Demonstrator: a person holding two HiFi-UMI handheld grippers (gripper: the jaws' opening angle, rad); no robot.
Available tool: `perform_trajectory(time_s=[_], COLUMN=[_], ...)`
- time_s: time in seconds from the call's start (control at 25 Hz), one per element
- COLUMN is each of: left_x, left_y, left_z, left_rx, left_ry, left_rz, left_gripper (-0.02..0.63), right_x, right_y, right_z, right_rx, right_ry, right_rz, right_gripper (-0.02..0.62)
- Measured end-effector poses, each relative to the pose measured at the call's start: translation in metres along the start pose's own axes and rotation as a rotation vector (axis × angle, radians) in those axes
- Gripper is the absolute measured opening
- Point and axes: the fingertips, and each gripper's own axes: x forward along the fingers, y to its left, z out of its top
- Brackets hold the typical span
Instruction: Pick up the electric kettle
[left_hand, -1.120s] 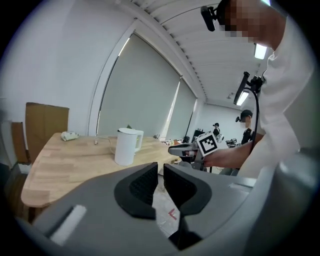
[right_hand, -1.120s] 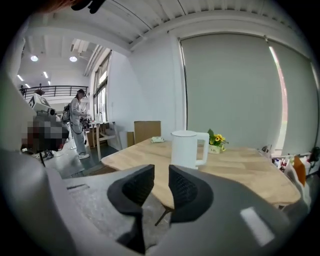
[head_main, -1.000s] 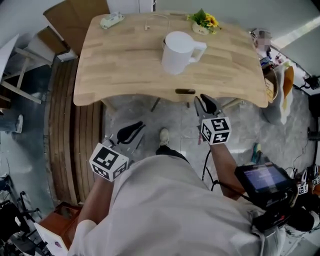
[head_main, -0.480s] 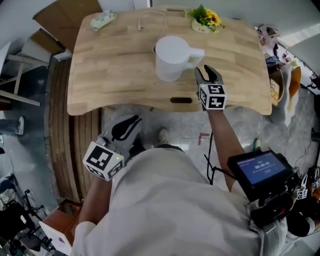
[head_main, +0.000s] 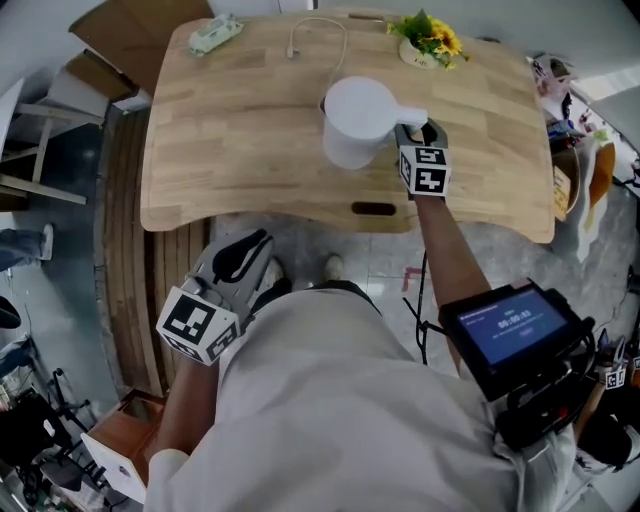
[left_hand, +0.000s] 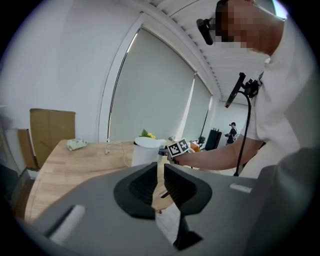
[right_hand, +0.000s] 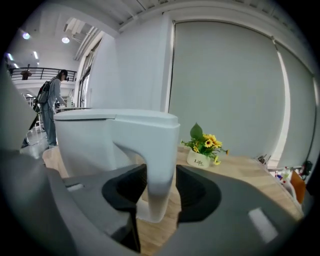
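The white electric kettle (head_main: 355, 120) stands upright on the wooden table (head_main: 230, 130), its handle (head_main: 408, 112) pointing right. My right gripper (head_main: 417, 128) has reached that handle. In the right gripper view the handle (right_hand: 160, 165) stands between the two black pads, which are opening and sit close on either side of it; I see no squeeze. My left gripper (head_main: 245, 255) hangs below the table's near edge over the floor, far from the kettle, its jaws together with only a thin slit and nothing in them. From the left gripper view the kettle (left_hand: 147, 150) is small and distant.
A pot of yellow flowers (head_main: 425, 40) sits behind the kettle at the far edge, also in the right gripper view (right_hand: 200, 159). A white cable (head_main: 315, 30) and a pale green bundle (head_main: 215, 33) lie at the back left. Cardboard (head_main: 140, 30) leans beyond the table. A screen device (head_main: 505, 325) hangs at my right side.
My right gripper has risen from below the table's front edge, gone over the tabletop to the kettle, and its jaws now straddle the handle. The left gripper shifted a little.
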Motion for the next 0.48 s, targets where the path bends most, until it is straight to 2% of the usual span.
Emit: perform_trajectory(time_s=[0.16,0.48], left_x=[-0.004,-0.023], left_y=[0.016,0.013], left_z=[-0.010,-0.008], left_rx=[-0.019,-0.039], left_ry=[0.012,0.011], left_rz=[0.033,0.091], left_gripper=[0.049,0.049], right_x=[0.024,0.023], right_y=[-0.002,-0.014], right_z=[0.005,0.020], right_rx=[0.019,0.051], right_ry=[-0.017,-0.087], right_rz=[-0.002,-0.021], right_gripper=[0.167,0.160])
